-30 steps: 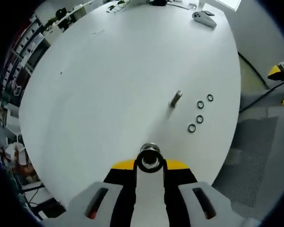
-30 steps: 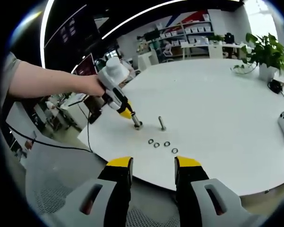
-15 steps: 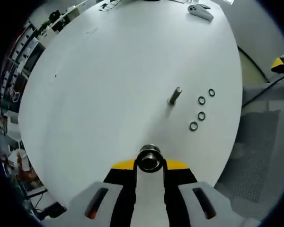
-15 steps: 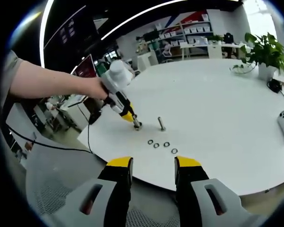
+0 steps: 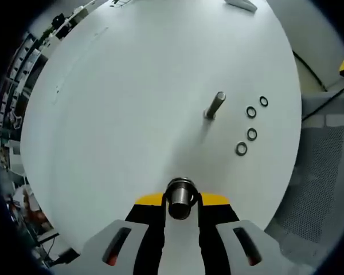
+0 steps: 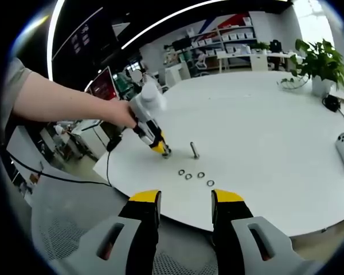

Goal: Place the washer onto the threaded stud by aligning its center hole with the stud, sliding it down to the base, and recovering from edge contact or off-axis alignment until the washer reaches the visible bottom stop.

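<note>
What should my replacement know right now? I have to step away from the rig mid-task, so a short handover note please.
Left gripper: fingers shut on a short metal cylinder with a threaded end, held low over the round white table near its edge.
Right gripper: open, empty, held back off the table edge.
Upright threaded metal stud stands on the table, bare.
Four small dark ring washers lie loose beside the stud; none picked up.
Done: nothing on the stud yet.
Left: pick one washer, line up its hole with the stud, slide it down to the base.
</note>
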A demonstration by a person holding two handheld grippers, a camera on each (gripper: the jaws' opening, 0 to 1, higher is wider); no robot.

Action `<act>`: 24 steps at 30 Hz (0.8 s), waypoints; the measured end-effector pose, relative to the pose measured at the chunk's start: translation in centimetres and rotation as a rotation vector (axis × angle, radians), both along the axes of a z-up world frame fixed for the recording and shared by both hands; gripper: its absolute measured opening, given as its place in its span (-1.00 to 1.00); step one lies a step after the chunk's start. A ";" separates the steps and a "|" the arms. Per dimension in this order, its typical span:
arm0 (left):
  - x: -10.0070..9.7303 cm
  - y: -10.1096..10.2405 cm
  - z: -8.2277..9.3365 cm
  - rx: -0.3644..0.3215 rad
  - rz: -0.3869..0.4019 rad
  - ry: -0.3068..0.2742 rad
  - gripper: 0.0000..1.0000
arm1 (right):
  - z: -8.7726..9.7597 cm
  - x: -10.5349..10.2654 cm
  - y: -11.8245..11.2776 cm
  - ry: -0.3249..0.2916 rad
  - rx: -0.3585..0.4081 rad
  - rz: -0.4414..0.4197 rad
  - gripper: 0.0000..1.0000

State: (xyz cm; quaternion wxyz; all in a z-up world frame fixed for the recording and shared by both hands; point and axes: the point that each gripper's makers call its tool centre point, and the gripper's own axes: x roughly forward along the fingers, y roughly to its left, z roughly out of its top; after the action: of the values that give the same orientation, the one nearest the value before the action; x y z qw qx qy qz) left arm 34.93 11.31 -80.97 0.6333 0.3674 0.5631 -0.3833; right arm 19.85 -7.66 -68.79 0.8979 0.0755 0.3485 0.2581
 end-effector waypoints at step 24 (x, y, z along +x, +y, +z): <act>0.6 0.1 -0.7 -0.044 0.020 -0.044 -0.49 | -0.1 0.1 -0.1 0.001 -0.006 -0.003 -0.26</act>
State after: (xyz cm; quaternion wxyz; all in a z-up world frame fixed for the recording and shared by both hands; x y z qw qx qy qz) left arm 35.50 11.44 -81.68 0.6573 0.3562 0.5442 -0.3808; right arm 19.93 -7.77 -68.84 0.8983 0.0737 0.3496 0.2557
